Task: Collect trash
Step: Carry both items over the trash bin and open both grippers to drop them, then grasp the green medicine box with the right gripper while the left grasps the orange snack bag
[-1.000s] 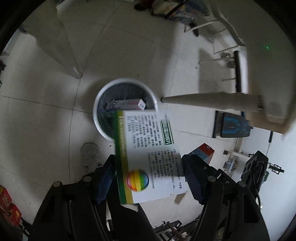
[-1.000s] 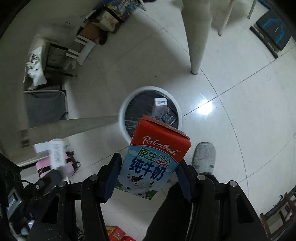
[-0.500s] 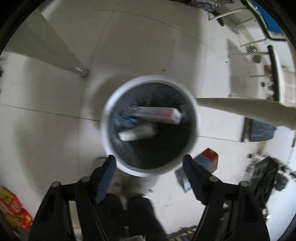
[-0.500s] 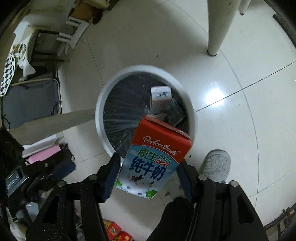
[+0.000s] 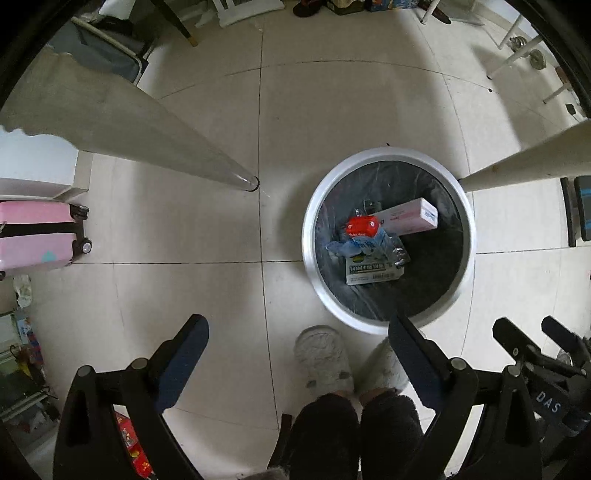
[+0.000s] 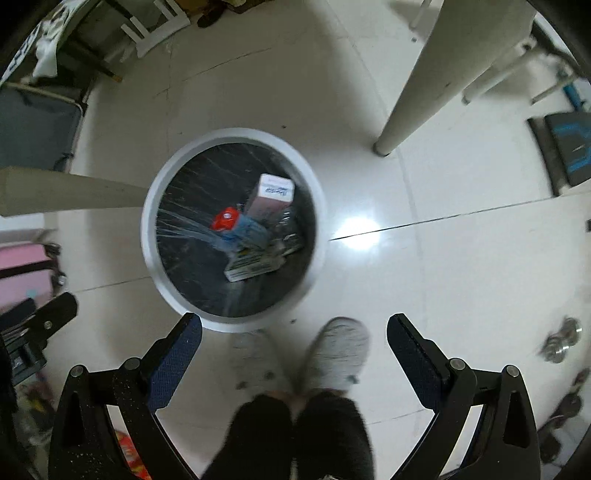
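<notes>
A round white trash bin [image 5: 388, 319] with a black liner stands on the tiled floor; it also shows in the right wrist view [image 6: 147, 229]. Inside lie the red-and-blue milk carton [image 5: 364, 230] [image 6: 236, 227], the green-and-white box [image 5: 373, 271] [image 6: 255, 264] and a pink box [image 5: 410, 218] [image 6: 271, 194]. My left gripper [image 5: 298, 338] is open and empty, above the floor left of the bin. My right gripper [image 6: 294, 334] is open and empty, just in front of the bin.
White table legs [image 5: 155, 147] [image 6: 424, 85] stand beside the bin. The person's slippered feet [image 5: 323, 360] [image 6: 336, 350] are near its front rim. A pink suitcase [image 5: 37, 236] is at the left, chairs [image 6: 147, 26] at the back.
Both grippers opened. The green-and-white box and then the milk carton dropped into the bin. Both grippers pulled up and away from it.
</notes>
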A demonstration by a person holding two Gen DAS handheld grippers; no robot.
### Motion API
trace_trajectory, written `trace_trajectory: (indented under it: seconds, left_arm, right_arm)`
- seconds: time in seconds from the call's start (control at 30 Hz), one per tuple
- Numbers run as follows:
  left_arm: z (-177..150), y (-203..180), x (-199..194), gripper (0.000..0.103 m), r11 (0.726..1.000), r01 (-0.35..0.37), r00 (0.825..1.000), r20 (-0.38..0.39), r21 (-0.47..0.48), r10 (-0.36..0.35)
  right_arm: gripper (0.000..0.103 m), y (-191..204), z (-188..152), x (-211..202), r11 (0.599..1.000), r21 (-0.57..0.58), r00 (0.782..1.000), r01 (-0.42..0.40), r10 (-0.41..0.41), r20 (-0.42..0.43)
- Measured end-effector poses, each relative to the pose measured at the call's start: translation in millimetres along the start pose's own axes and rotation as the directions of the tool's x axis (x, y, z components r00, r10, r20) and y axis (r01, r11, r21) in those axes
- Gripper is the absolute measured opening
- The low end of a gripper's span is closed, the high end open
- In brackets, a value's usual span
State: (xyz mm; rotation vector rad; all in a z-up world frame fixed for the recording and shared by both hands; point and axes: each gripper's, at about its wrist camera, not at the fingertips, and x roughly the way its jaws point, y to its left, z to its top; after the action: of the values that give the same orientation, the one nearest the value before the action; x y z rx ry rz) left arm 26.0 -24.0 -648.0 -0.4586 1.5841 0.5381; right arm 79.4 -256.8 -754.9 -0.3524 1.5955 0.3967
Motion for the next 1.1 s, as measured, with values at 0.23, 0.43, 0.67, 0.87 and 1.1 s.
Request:
trace_trajectory:
  seconds: [0.23, 0.43, 0.67, 0.87, 1.1]
  left_arm:
    - [-12.1, 1.2, -26.7, 0.099, 1.000, 0.009, 1.000, 0.015, -0.013, -0.009]
    - [-28.5, 5.0, -68.6, 0.099, 0.999, 0.036, 0.999, 0.026, -0.032, -0.035]
    - [-48.9, 9.3, -132.9, 0.099, 0.996, 0.076, 0.996, 0.040, -0.042, -0.075]
    - [-68.2, 18.0, -200.2, 0.099, 0.996, 0.084, 0.994, 0.072, -0.007, -0.083]
    - [-73.7, 38.2, -278.4, 0.099, 0.995, 0.100, 0.986, 0.137, -0.011, -0.098]
  right_arm:
    - [0.101, 5.1, -11.9, -47.6, 0.999, -0.022, 0.999, 0.046, -0.045, 0.028]
    - [0.101, 15.0, -25.1, -105.7, 0.998, -0.047, 0.997, 0.045, -0.042, 0.062]
    - [0.101, 29.2, -45.5, -188.6, 0.996, -0.075, 0.994, 0.044, -0.036, 0.104]
    - [0.101, 40.6, -64.5, -274.1, 0.996, -0.086, 0.991, 0.031, -0.020, 0.130]
    - [0.101, 56.2, -80.1, -362.0, 0.996, -0.089, 0.990, 0.005, 0.008, 0.142]
